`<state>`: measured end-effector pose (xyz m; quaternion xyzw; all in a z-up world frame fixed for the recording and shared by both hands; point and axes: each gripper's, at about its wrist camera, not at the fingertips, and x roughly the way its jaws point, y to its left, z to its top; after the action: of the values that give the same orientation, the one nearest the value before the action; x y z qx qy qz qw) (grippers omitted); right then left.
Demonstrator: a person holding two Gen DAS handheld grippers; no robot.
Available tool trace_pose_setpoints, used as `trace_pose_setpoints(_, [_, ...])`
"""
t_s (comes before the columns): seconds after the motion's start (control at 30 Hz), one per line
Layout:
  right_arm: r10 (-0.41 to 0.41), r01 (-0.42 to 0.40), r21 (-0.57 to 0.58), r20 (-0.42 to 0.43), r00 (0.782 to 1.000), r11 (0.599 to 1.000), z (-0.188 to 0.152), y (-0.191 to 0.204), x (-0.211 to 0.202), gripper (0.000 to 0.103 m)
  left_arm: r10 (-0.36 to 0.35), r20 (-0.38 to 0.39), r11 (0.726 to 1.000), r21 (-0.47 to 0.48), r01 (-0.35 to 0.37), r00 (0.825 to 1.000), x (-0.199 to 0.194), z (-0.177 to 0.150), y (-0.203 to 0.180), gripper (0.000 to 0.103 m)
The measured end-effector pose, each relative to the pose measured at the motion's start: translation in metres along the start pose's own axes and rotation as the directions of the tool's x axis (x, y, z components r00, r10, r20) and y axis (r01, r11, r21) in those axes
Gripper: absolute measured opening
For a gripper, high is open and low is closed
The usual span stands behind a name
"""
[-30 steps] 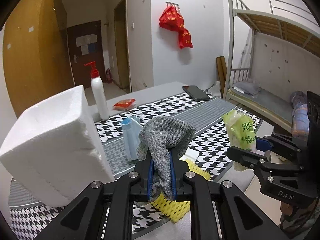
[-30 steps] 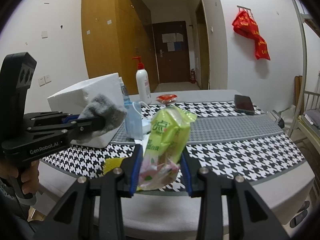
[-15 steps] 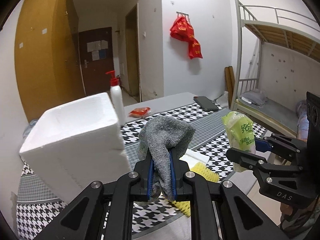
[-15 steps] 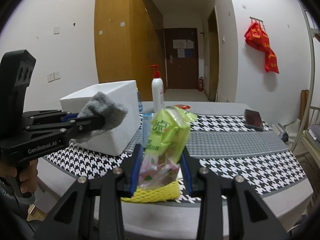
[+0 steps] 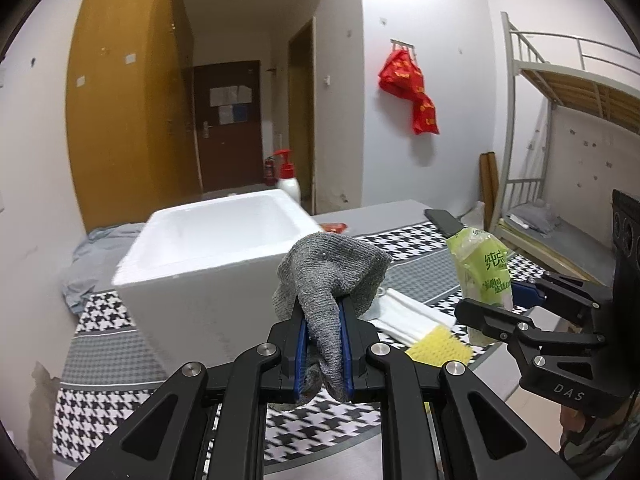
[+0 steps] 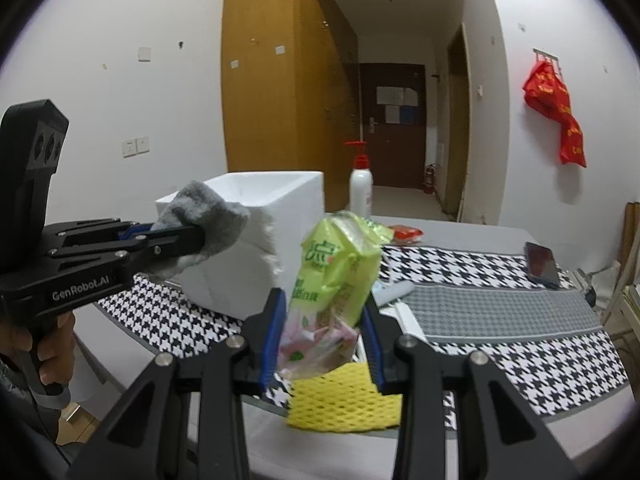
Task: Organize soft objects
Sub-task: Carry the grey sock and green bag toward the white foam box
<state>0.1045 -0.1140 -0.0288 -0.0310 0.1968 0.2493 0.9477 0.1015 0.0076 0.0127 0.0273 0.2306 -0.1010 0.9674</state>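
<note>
The left gripper [image 5: 323,344] is pinching a grey knitted cloth [image 5: 332,276] between nearly closed jaws, the cloth bunching above the blue pads and hanging a little below them. The right gripper [image 6: 324,340] is clamping a green tissue pack [image 6: 340,264] with its jaws part-way open, the pack standing upright between the pads. Both things are being carried in the air above the near edge of the table [image 6: 500,344], with the cloth just in front of the white foam box [image 5: 216,248] that is sitting toward the table's left end. A yellow foam net [image 6: 344,396] is lying at the near edge under the right gripper, and white face masks [image 5: 404,316] are lying just behind it. Compared with a second ago, both grips are unchanged, both grippers are riding higher, and the open top of the box is now showing.
</note>
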Motion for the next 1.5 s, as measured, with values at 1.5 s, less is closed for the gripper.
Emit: trace_pose_setpoints(1.5, [0.176,-0.177,-0.198,-0.020,0.984,0.964,0.062,0.092,0.069,0.041,0.180,0.050,0.972,-0.162,-0.170,0.982,-0.026,0.007,0.112,0.015])
